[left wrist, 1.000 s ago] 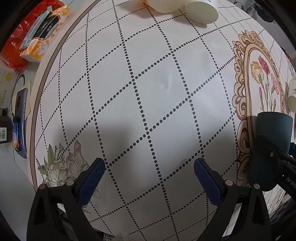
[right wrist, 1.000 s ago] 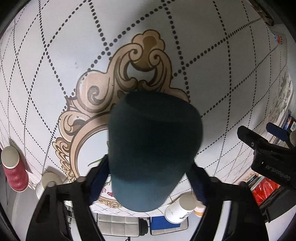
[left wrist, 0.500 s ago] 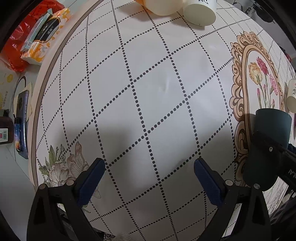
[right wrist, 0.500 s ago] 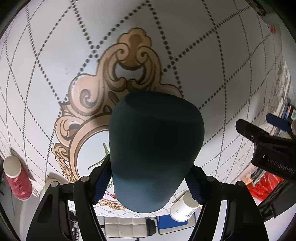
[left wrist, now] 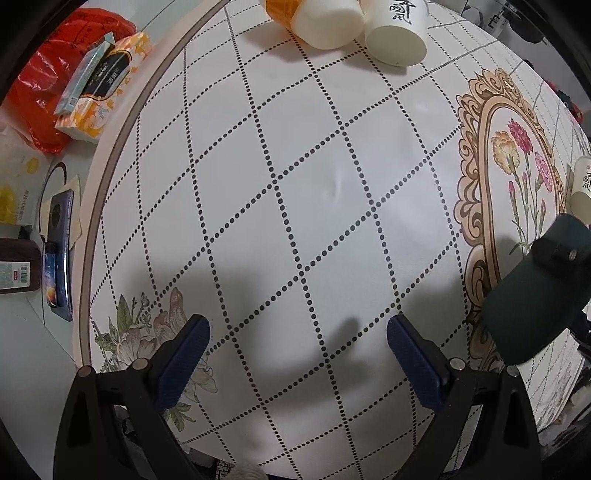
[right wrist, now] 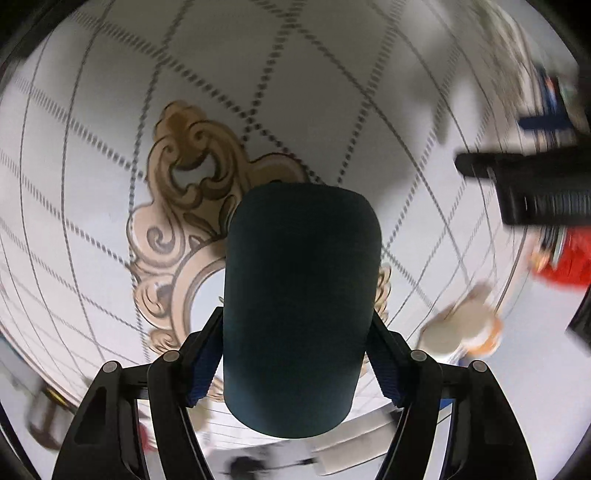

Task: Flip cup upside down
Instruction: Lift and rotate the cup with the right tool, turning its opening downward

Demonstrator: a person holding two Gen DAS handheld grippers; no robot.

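A dark teal cup [right wrist: 299, 306] fills the middle of the right wrist view, clamped between the blue pads of my right gripper [right wrist: 295, 354], above the ornate gold frame print on the tablecloth. It is tilted, its closed base pointing away from the camera. In the left wrist view the same cup [left wrist: 532, 314] hangs at the right edge, tilted, off the table. My left gripper [left wrist: 297, 354] is open and empty, low over the dotted white tablecloth [left wrist: 295, 184].
Two white paper cups [left wrist: 395, 33] and an orange-and-white container [left wrist: 314, 18] lie at the table's far edge. Another paper cup [left wrist: 583, 188] stands at the right. A tissue pack [left wrist: 99, 85], red bag and phone [left wrist: 55, 254] lie off the table's left rim.
My right gripper has lifted and rotated the teal cup, tilting it further; the right view is motion-blurred. My left gripper has stayed open, shifting only slightly.
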